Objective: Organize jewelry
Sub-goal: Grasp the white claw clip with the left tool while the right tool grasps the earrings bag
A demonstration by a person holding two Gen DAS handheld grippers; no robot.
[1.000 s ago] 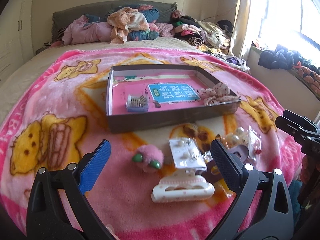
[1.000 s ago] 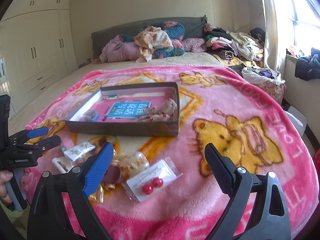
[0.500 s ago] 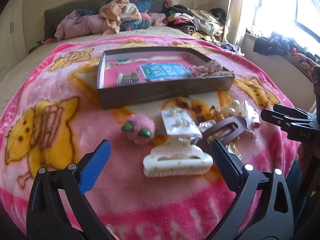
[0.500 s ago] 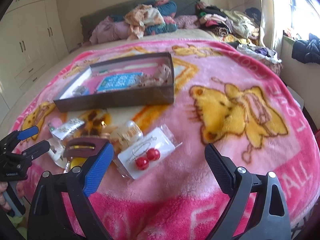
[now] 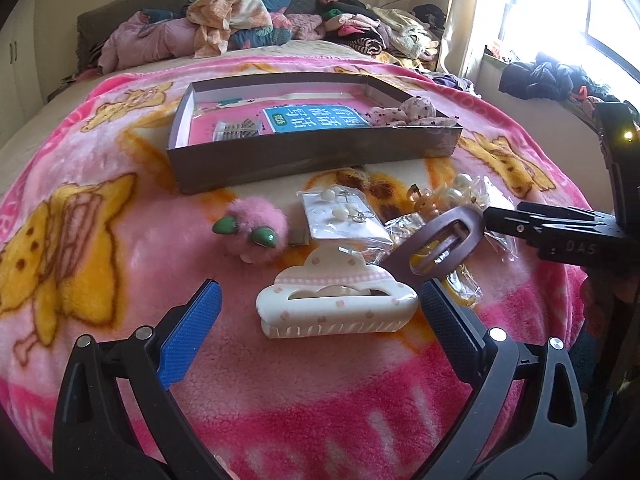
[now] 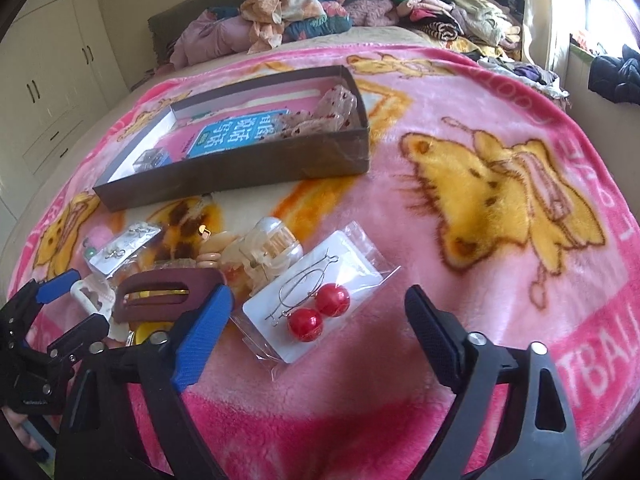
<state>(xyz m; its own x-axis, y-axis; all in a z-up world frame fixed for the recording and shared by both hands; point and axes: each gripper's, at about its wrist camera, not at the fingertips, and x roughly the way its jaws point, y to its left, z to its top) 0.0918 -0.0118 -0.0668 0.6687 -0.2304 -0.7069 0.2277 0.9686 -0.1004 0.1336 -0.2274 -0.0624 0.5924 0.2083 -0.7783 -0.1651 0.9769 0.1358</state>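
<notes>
One box (image 5: 312, 156), two hair claws (image 5: 336, 306), one pink pompom (image 5: 256, 230), two earring packets (image 6: 320, 300), one scrunchie (image 5: 404, 114).

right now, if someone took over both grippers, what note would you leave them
Left gripper: open, empty, straddling the white polka-dot claw clip.
Right gripper: jaws closing, nothing gripped; the bagged red ball earrings on a white card lie between them.
Shallow brown cardboard box on the pink blanket holds a floral scrunchie and a small packet.
Left to box: both above, the maroon oval clip, pink fuzzy clip, pearl earring card.
</notes>
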